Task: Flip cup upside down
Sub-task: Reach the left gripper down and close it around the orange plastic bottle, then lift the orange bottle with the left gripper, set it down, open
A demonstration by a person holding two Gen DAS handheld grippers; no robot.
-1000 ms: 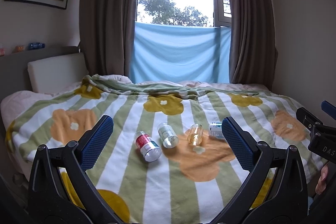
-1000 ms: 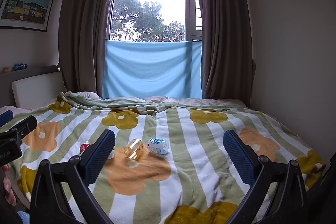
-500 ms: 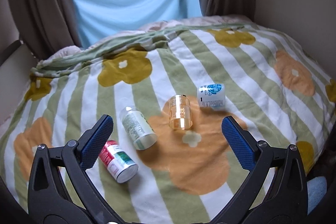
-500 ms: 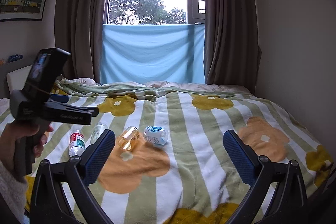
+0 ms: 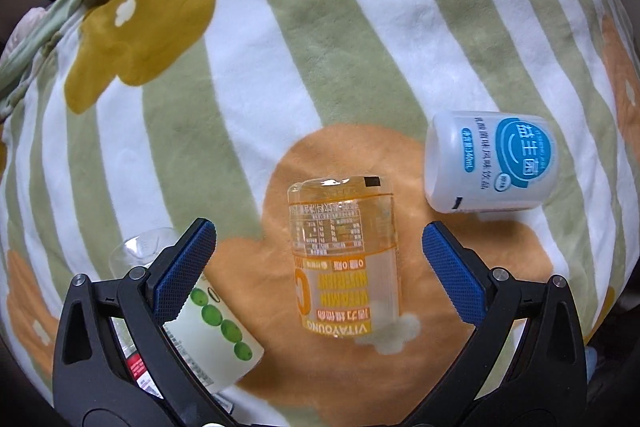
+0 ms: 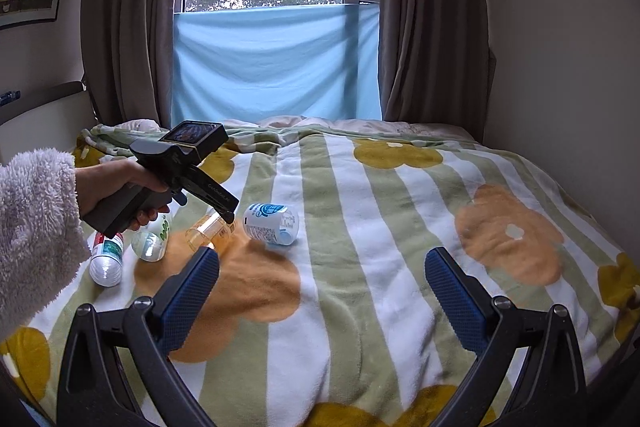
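Note:
A clear orange-tinted cup with yellow lettering lies on its side on the striped blanket. My left gripper is open, its blue pads on either side of the cup and just above it, not touching. In the right wrist view the same cup lies under the tip of the left gripper, held by a hand in a fluffy sleeve. My right gripper is open and empty, hovering over the blanket to the right of the cups.
A white-and-blue cup lies on its side right of the orange one. A clear cup with green dots lies under my left finger. A red-labelled cup lies furthest left. Curtains, a window and walls surround the bed.
My left gripper has moved forward and down, from far back over the bed to straddling the orange cup. The right gripper has stayed nearly still and open.

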